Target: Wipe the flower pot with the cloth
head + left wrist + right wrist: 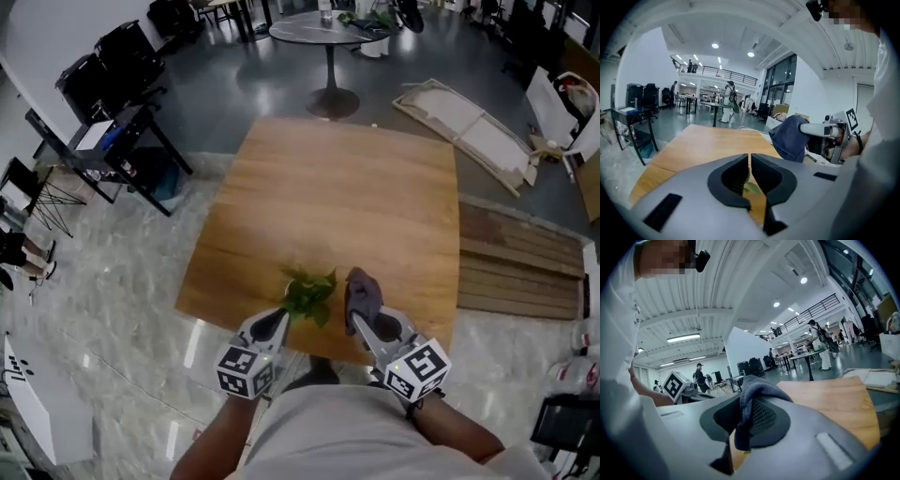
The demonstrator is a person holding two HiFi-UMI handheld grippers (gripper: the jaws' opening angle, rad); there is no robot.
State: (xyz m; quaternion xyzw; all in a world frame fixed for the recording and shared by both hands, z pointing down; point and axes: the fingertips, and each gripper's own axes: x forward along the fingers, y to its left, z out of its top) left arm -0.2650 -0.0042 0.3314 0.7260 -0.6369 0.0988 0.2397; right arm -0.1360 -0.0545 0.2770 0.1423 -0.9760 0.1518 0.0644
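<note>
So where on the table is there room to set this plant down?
Almost all of the table is bare: the middle and far end, edge to edge. Only the near edge is crowded, where the left gripper with the plant and the right gripper with the cloth sit close together.

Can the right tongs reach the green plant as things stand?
Probably yes: the right tongs, shut on the dark grey cloth, sit right beside the leafy green plant with nothing between. Its pot is hidden.
</note>
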